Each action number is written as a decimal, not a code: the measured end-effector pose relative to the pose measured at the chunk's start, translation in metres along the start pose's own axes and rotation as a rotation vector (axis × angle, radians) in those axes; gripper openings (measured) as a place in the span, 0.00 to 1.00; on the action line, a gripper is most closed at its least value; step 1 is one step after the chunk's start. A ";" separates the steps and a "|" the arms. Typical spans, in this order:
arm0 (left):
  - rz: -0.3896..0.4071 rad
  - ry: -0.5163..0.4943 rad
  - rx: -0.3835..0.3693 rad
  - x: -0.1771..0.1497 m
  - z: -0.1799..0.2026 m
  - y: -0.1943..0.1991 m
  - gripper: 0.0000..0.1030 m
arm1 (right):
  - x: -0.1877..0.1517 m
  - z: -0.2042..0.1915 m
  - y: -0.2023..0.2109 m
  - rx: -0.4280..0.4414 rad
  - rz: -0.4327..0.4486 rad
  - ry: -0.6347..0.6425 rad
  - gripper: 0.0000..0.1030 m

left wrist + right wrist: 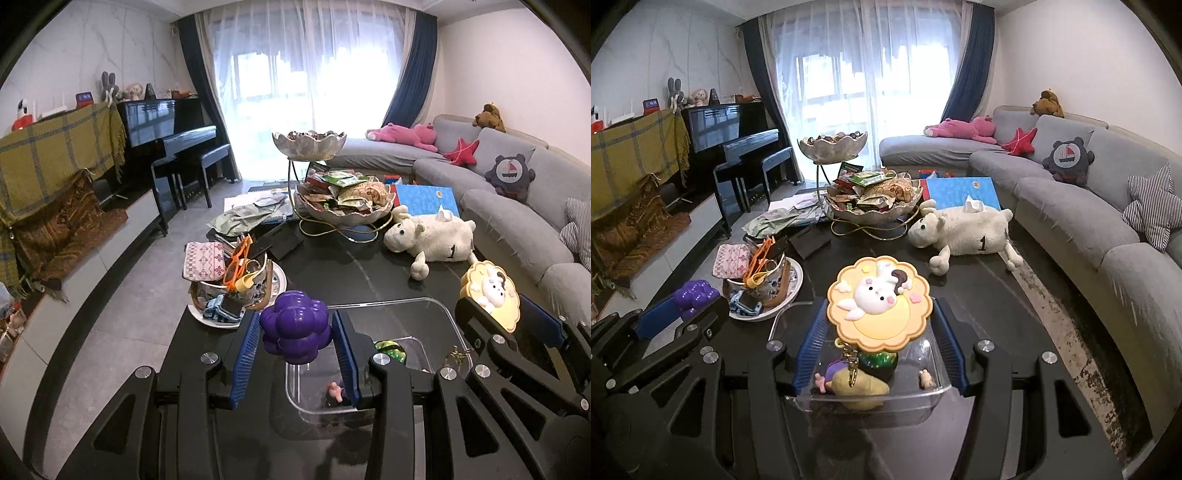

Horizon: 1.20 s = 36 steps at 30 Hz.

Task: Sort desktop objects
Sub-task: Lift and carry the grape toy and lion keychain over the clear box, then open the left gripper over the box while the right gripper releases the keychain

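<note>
Far L at 9 o'clock of my L view sits the white plate [277, 291] w/ a cluttered bowl [236, 284] of glasses and a pink pouch. Next over, my left gripper [295, 338] is clamped on the purple grape toy [294, 325], blue pads touching both its flanks, held up near the L rim of the clear bin [448, 314], roughly 12 o'clock from the wrist. It looks like hard moulded plastic, light, lumpy and prob slick, so the pads should bite across the widest lobes, not the tips. In the bin I see small bits: a green thing [389, 349] and a tiny figure [334, 391]. Moving R, my right gripper [879, 325] grips the yellow bunny charm [879, 302] by its scalloped edges, right above the bin at 12 o'clock in the R view. A gold clasp [851, 363] dangles under it. Looks rubbery, flat, light; edge grip seems ok but it may pivot, so I'd lower it slow. Further R at 1 o'clock lies the white sheep plush [964, 229], apart from the bin, soft, best taken at the body.
</note>
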State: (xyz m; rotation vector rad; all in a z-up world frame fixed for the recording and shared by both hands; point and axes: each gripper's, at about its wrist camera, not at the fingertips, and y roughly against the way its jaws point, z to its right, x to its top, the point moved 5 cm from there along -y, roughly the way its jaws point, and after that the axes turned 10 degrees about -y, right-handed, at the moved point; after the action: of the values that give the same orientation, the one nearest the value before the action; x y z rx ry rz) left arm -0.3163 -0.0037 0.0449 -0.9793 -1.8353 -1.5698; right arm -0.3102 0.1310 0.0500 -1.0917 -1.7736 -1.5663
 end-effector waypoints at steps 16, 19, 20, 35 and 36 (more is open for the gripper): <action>-0.074 -0.013 -0.019 0.000 0.017 -0.061 0.35 | -0.005 0.012 -0.059 -0.022 -0.061 -0.007 0.52; -0.085 -0.019 -0.020 -0.002 0.020 -0.068 0.35 | -0.007 0.017 -0.068 -0.023 -0.073 -0.016 0.52; -0.088 -0.021 -0.020 -0.002 0.021 -0.070 0.35 | -0.008 0.018 -0.070 -0.024 -0.077 -0.018 0.52; -0.157 -0.030 -0.035 -0.015 0.029 -0.101 0.35 | -0.021 0.023 -0.099 -0.048 -0.126 -0.004 0.52; -0.163 -0.033 -0.036 -0.016 0.030 -0.103 0.35 | -0.022 0.023 -0.101 -0.050 -0.129 -0.004 0.52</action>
State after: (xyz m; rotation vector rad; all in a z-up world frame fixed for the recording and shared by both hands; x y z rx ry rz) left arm -0.3871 0.0161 -0.0351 -0.8956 -1.9583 -1.6963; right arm -0.3799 0.1486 -0.0273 -1.0219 -1.8497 -1.6939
